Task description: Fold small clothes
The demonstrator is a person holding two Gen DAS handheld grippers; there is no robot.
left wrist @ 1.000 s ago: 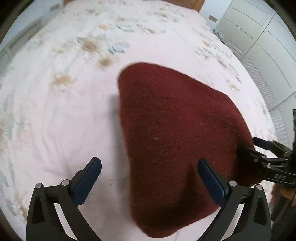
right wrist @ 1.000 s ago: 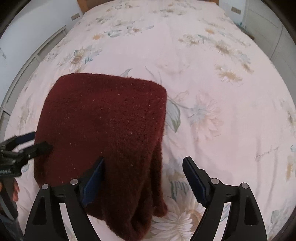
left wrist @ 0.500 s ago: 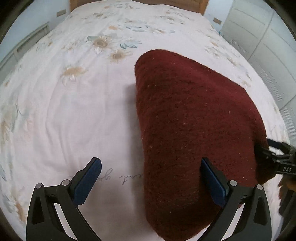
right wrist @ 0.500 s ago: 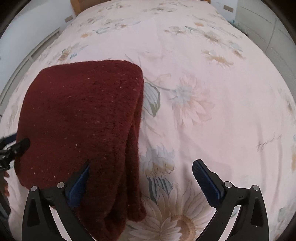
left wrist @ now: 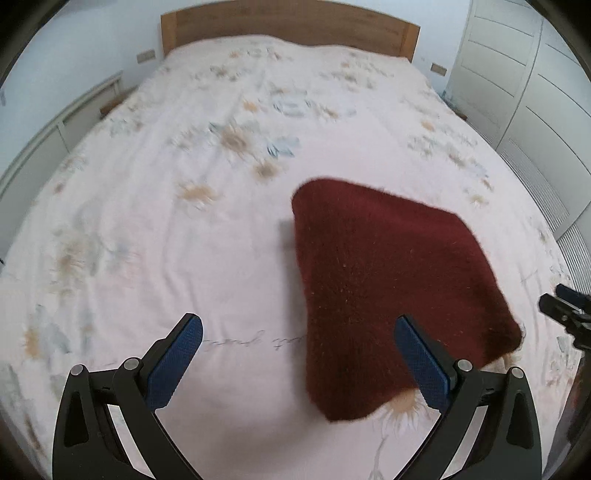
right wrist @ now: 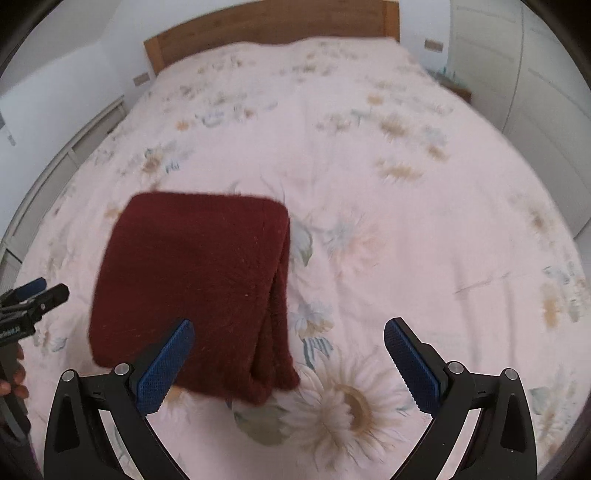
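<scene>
A dark red fuzzy knit garment [left wrist: 388, 288] lies folded into a thick rectangle on the bed; in the right wrist view [right wrist: 195, 288] its stacked folded edges show along its right side. My left gripper [left wrist: 299, 354] is open and empty, held above the bed with its right finger over the garment's near edge. My right gripper [right wrist: 288, 354] is open and empty, its left finger over the garment's near corner. Each gripper shows at the edge of the other's view: the right one [left wrist: 565, 314] and the left one [right wrist: 29, 299].
The bed [left wrist: 184, 221] has a pale pink floral cover and a wooden headboard [left wrist: 288, 22] at the far end. White wardrobe doors [left wrist: 535, 92] stand to the right, a low white unit [left wrist: 55, 136] to the left.
Both grippers have drawn back and up from the garment, so it looks smaller and more of the bed and headboard shows. The garment stays folded on the bed.
</scene>
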